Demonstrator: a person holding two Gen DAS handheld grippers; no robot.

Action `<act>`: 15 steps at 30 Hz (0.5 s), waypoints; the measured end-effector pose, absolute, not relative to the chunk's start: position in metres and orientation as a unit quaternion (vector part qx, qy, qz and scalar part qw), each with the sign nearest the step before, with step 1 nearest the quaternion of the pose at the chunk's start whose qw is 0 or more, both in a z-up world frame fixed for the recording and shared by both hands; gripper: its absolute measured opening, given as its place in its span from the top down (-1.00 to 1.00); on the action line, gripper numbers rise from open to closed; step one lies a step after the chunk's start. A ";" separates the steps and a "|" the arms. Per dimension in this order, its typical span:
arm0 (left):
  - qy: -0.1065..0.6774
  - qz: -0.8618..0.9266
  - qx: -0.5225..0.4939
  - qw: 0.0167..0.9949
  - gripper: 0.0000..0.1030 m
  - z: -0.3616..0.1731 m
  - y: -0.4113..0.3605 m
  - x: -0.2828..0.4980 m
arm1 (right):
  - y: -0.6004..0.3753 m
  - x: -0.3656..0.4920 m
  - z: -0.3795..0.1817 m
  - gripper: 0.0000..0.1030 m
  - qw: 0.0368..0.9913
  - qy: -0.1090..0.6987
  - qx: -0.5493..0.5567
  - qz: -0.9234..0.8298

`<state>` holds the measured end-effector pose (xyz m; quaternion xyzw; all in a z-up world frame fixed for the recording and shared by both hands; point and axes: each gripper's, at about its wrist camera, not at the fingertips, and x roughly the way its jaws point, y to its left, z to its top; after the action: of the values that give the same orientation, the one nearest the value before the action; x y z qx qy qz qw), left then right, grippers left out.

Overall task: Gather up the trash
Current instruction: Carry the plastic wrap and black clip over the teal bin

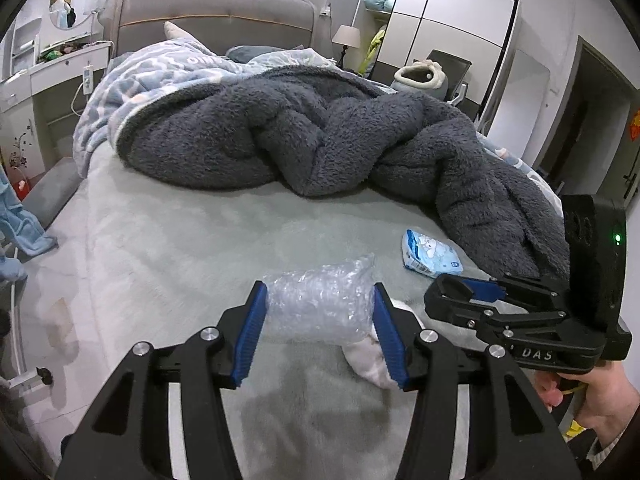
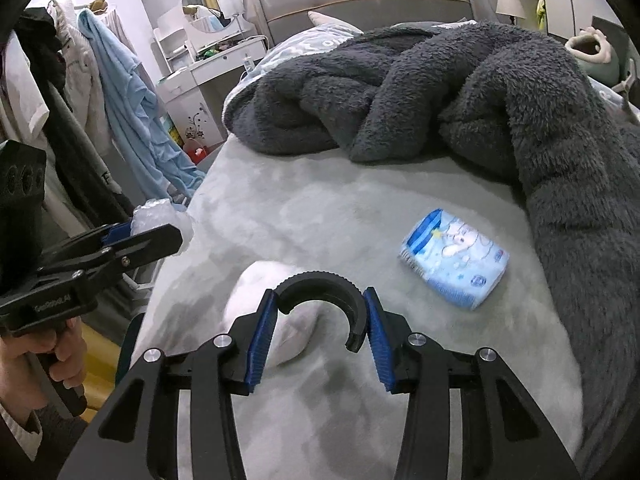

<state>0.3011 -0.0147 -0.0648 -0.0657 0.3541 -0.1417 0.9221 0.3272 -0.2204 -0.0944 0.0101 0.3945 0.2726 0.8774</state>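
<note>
Left gripper (image 1: 320, 328) clamped on bubble wrap wad (image 1: 320, 304) above bed sheet (image 1: 180, 240) | right gripper (image 2: 320, 320) clamped on black curved clip (image 2: 320, 292) | step: both pieces picked up | next: carry to bin, unseen; blue tissue pack (image 2: 454, 262) left on sheet

Crumpled bubble wrap (image 1: 320, 300); blue tissue pack (image 2: 454, 264) on bed.
</note>
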 end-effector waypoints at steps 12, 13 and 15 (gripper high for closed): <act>0.353 -0.100 -0.085 0.927 -0.07 -0.052 0.005 0.248 | -0.217 0.290 -0.070 0.14 0.881 0.385 0.021 0.274; 0.353 -0.096 -0.088 0.927 -0.07 -0.052 0.007 0.243 | -0.217 0.287 -0.069 0.14 0.881 0.384 0.021 0.275; 0.353 -0.088 -0.092 0.927 -0.07 -0.053 0.013 0.234 | -0.214 0.280 -0.066 0.14 0.881 0.383 0.017 0.276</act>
<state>0.2337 0.0130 -0.0529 -0.0917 0.3527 -0.0876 0.9271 0.2797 -0.2142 -0.0660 0.0167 0.3830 0.2758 0.8814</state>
